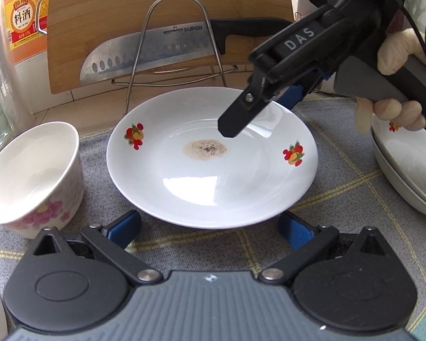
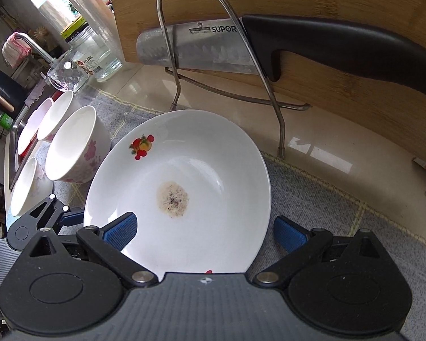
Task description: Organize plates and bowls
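Observation:
A white plate (image 1: 213,176) with fruit prints and a brown stain at its centre lies on the grey checked cloth (image 1: 340,199). My left gripper (image 1: 210,233) is open just in front of its near rim. My right gripper (image 1: 258,110) hangs open over the plate's far right rim, one finger above the plate, one beyond it. In the right wrist view the plate (image 2: 184,170) lies between my open right fingers (image 2: 204,233). A white bowl with pink flowers (image 1: 28,176) stands left of the plate; it also shows in the right wrist view (image 2: 76,145).
Stacked white dishes (image 1: 406,170) sit at the right. Behind stand a wire rack (image 1: 173,42), a knife (image 1: 156,54), a bamboo cutting board (image 1: 113,14) and a cooking-wine bottle (image 1: 22,20). More bowls (image 2: 34,125), a glass jar (image 2: 68,74) and a sink lie left.

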The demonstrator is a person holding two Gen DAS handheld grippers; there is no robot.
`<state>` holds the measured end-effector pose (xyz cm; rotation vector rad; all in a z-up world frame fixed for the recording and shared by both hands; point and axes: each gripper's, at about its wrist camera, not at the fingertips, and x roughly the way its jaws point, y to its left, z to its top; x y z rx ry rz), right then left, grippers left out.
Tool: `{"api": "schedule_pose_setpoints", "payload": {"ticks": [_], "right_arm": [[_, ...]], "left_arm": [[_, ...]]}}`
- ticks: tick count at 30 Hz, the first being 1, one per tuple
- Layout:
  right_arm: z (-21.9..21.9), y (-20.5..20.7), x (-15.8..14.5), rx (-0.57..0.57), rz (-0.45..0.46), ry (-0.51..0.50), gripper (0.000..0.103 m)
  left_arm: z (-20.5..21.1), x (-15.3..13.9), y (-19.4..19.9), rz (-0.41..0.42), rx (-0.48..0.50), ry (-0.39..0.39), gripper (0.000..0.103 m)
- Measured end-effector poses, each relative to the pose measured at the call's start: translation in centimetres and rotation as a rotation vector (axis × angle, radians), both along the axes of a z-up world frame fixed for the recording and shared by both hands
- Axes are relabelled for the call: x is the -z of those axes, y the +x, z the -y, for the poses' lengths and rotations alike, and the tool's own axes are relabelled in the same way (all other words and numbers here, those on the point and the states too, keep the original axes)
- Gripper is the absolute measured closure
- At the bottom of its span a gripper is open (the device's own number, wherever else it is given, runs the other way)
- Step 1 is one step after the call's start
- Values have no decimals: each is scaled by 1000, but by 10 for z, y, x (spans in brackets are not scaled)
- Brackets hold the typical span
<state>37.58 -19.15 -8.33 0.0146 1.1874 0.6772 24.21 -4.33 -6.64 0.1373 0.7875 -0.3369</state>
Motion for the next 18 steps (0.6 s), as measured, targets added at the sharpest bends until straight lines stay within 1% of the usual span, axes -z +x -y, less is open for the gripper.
{"api": "schedule_pose_setpoints", "payload": {"ticks": [8, 18], "right_arm": [[-13, 24, 2, -44, -17, 39, 0], [-28, 39, 3, -93, -13, 26, 0]], "left_arm": [[-1, 1, -3, 19, 20, -6, 1], [-3, 0, -6, 35, 36, -9, 1]]}}
